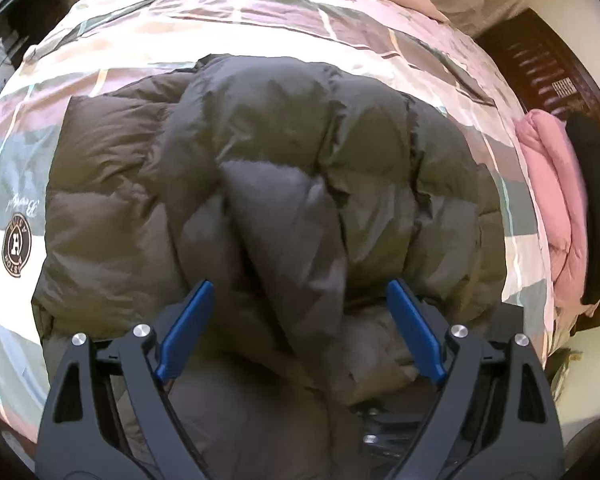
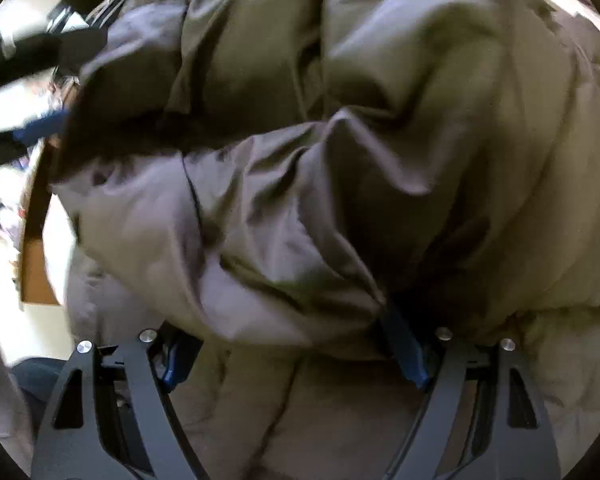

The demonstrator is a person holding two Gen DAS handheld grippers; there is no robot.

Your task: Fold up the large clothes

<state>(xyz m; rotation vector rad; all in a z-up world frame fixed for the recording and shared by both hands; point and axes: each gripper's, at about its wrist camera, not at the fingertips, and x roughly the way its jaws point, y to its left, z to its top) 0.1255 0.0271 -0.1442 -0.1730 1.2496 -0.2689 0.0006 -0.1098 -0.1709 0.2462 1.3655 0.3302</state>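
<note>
Olive quilted jacket [image 1: 260, 184] fills the frame centre on the bedspread [image 1: 260, 12]. The left gripper [image 1: 300, 300] stands wide, empty, positioned above a fold. In the right view, the right gripper [image 2: 292, 344] spreads wide under draped jacket fabric, apparently supporting it.

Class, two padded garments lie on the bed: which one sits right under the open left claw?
The dark olive puffer jacket, spread mid-bed beneath the left claw. The pink jacket lies folded at the bed's right edge.

The jacket [image 1: 260, 184] lies on the bed [image 1: 260, 20]; folded bedding [image 1: 556, 200] sits at the bed's right edge, beside the jacket.
</note>
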